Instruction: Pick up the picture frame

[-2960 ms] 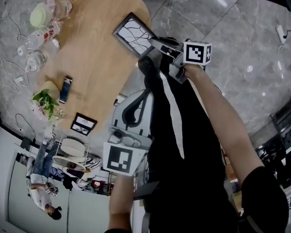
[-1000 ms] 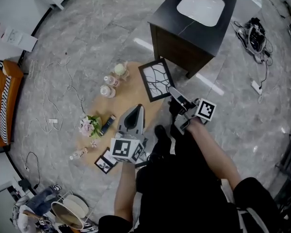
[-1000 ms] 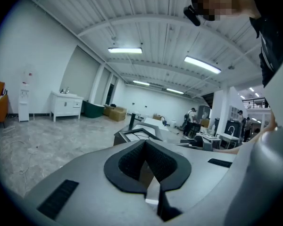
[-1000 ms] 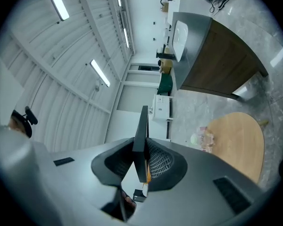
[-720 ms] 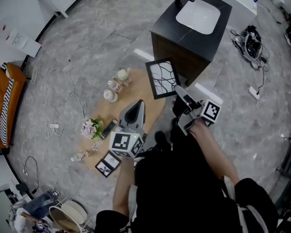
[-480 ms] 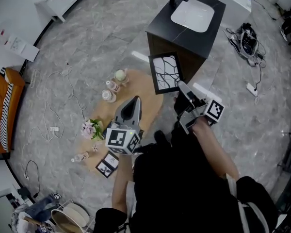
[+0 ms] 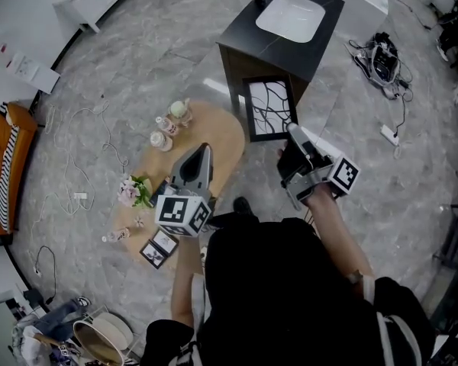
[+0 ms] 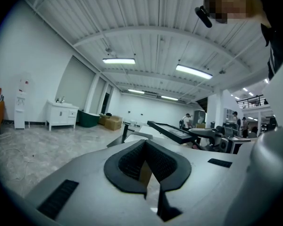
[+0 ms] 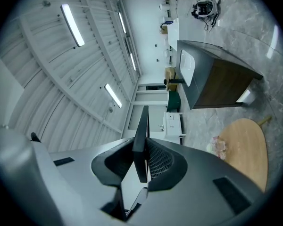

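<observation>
Holding the picture frame point(image 7: 269, 107) in my right gripper point(image 7: 291, 132): pads pressed on both faces of the frame near its lower edge, jaws only narrowly apart, the frame's thin side standing straight up between them in the right gripper view.

Position of frame: off the wooden counter point(image 7: 223, 137), in the air past its far right edge, in front of the dark cabinet point(image 7: 244, 65) with the white sink. Picture face tilted up toward my head.

Left gripper point(image 7: 201, 151): jaws together, nothing between them, hanging above the middle of the counter and well apart from the frame.

Step, as I judge it: the pick-up itself looks done and the lift is in hand. Bottles and flowers on the left side of the counter play no part.

Next move calls for: an even squeeze, since a one-edge grip may let the frame pivot; a slow carry, with the upper corner kept clear of the cabinet.
</observation>
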Tool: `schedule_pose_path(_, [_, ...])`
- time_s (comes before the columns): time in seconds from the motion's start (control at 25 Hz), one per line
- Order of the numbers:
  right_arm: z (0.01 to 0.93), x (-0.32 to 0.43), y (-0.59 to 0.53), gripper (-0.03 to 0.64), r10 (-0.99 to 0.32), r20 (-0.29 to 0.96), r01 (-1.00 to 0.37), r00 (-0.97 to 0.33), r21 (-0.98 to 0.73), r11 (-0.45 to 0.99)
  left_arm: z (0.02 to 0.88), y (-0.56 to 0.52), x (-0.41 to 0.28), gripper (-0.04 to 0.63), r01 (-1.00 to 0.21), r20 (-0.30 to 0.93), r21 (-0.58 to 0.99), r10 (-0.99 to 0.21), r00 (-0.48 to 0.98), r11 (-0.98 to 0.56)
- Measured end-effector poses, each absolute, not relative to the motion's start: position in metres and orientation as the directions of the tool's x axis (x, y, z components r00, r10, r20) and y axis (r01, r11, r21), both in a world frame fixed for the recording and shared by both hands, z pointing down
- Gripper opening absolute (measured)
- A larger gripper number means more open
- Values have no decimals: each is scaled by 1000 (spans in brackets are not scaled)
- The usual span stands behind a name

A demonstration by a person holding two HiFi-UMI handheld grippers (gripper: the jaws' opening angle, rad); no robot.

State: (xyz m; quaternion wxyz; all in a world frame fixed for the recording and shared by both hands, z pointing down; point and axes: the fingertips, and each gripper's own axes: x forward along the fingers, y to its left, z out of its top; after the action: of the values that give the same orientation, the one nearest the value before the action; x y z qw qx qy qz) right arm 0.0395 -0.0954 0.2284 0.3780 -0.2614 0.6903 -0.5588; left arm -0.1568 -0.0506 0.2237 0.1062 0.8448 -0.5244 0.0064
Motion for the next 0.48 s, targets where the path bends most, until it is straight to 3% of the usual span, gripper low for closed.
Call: schedule_pose_path(0.48, [236, 173, 23, 72, -778, -219, 86, -589, -974, 208, 227, 66, -32, 12, -912, 141, 173, -908, 396, -371])
